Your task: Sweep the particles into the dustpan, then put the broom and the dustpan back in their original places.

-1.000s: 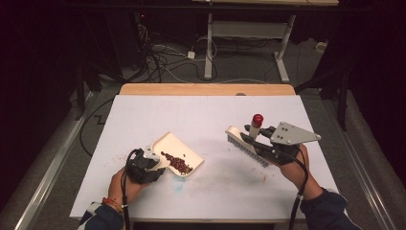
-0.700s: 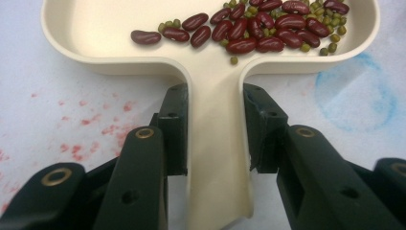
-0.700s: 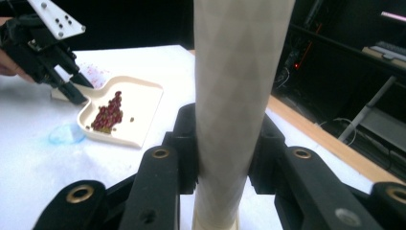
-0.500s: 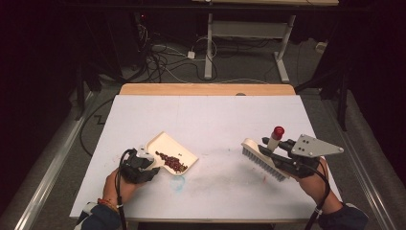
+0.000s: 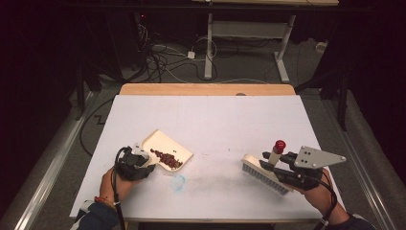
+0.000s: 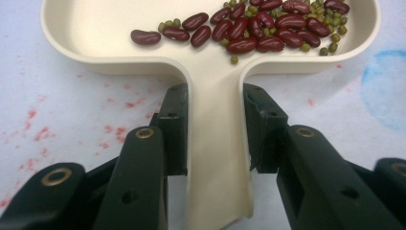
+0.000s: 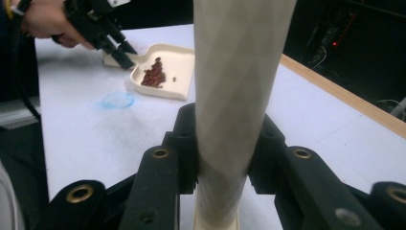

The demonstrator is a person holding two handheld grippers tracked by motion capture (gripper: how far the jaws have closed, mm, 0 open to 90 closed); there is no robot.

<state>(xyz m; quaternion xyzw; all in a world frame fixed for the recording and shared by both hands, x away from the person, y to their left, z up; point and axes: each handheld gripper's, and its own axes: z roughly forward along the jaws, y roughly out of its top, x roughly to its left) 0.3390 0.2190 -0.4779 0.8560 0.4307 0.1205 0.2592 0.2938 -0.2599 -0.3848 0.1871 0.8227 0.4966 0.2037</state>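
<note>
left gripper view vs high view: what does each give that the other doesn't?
Left gripper view alone: small green beans among the red beans, red specks on the table, and the left gripper clamped on the dustpan handle. High view alone: the brush with its red-tipped handle in the right gripper, both hands, floor cables. Both: dustpan, red beans, blue smudge.

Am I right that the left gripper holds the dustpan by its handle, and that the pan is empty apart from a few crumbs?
Not quite. The left gripper does hold the dustpan by its handle, but the pan is not empty: red beans and small green beans lie in it, as the left gripper view shows.
</note>
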